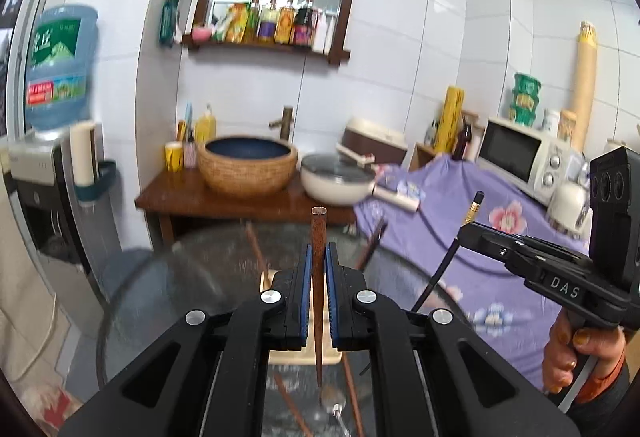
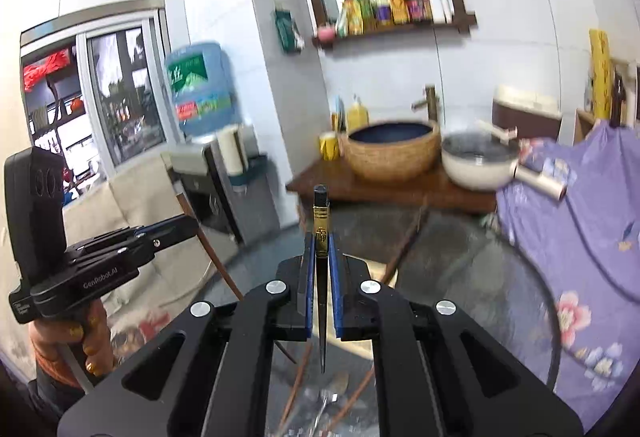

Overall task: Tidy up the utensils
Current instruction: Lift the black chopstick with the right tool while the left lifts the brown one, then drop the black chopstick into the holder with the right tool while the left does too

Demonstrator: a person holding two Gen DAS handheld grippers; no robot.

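Observation:
My left gripper point(image 1: 319, 251) is shut on a brown wooden chopstick point(image 1: 318, 233), held upright above a round glass table point(image 1: 168, 277); it also shows in the right wrist view point(image 2: 188, 225) with that chopstick point(image 2: 216, 261). My right gripper point(image 2: 321, 241) is shut on a black chopstick with a gold band point(image 2: 321, 213), also upright; it shows in the left wrist view point(image 1: 472, 229) with its chopstick point(image 1: 474, 207). Several brown chopsticks point(image 2: 296, 393) and a metal spoon point(image 2: 334, 385) lie on the table below, beside a pale wooden board point(image 1: 296, 357).
Beyond the table stands a wooden counter point(image 1: 240, 201) with a woven basin point(image 1: 248, 165) and a white pan point(image 1: 336, 177). A purple flowered cloth point(image 1: 480, 257) covers the right side, with a microwave point(image 1: 520, 157). A water dispenser point(image 1: 44, 173) stands left.

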